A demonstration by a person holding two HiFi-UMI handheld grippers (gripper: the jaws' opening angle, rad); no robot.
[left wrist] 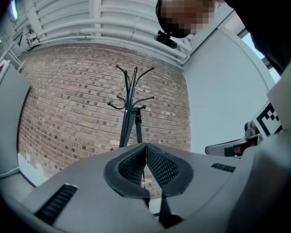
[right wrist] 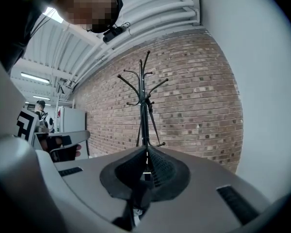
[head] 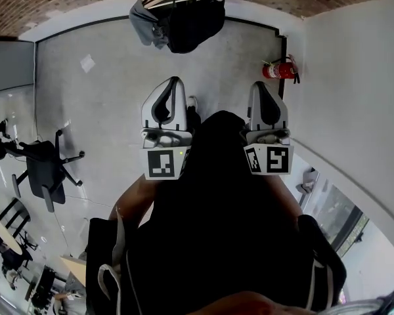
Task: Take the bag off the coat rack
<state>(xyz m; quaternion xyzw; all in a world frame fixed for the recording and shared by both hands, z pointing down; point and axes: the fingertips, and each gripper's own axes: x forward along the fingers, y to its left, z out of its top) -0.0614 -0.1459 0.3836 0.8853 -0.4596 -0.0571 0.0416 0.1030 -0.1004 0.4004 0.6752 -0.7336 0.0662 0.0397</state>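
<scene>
So this is the approach bit, nothing grabbed yet. There's a big open stretch of grey floor [head: 111, 77] between the person and the brick wall [left wrist: 72, 96], so plenty of room to walk straight in. The white side wall [head: 354, 77] runs close on the right, and I'd drift a little left to keep that elbow free. The coat rack [left wrist: 133, 89] stands upright against the brick, dead ahead in both gripper views. The bag [head: 194, 18] is the dark lump hanging off it at the top of the head view, with some grey cloth [head: 141, 21] beside it, and what looks like its strap [left wrist: 137, 127] runs down the pole. An office chair [head: 44, 169] sits well off to the left, no bother. The left gripper [left wrist: 145, 149] and right gripper [right wrist: 146, 152] both have their pads pressed together with nothing between them, so my guess is they need to spread before reaching the strap. Then lift it up over the hook instead of yanking it outward, or the rack may tip. The fire extinguisher [head: 279, 69] sits low by the right wall, so mind it.
</scene>
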